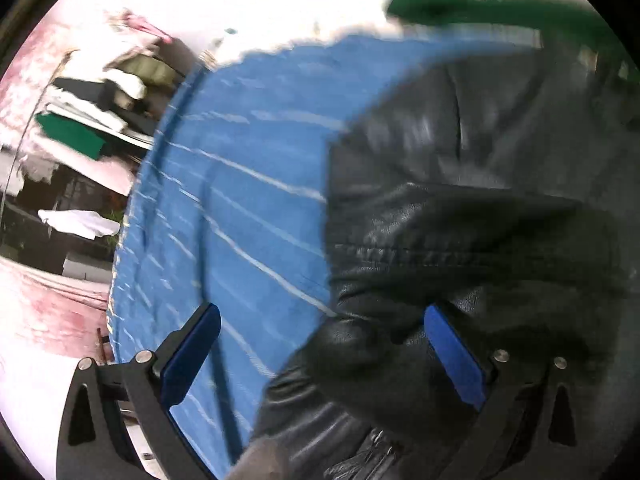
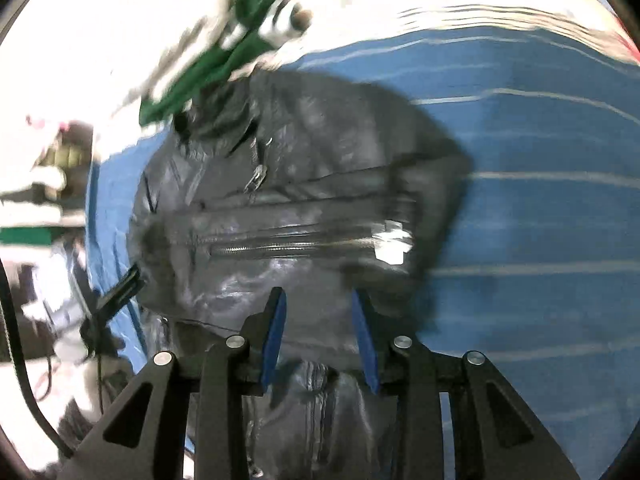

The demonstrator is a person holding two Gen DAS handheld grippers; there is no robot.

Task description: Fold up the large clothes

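Both the left tongs (image 1: 320, 320) and right tongs (image 2: 320, 300) gape apart over a black leather jacket (image 2: 288, 208) lying on blue striped cloth (image 2: 540, 152), green garment (image 2: 208, 72) at eleven o'clock

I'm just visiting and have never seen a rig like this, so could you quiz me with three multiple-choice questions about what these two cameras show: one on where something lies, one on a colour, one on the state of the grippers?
1. Where does the black leather jacket lie?
A. On a blue striped cover
B. Hanging on a rack
C. Inside a box

2. What colour are the pads on the gripper fingers?
A. Red
B. Blue
C. Yellow

3. How does the left gripper stand?
A. Shut tight on the jacket
B. Out of view
C. Open wide, nothing clamped

Answers:
1. A: the blue striped cover spreads out around and under the jacket.
2. B: the pads look blue in both views.
3. C: its fingers stand far apart with only cover and jacket seen between them. The right gripper is also open, narrower.
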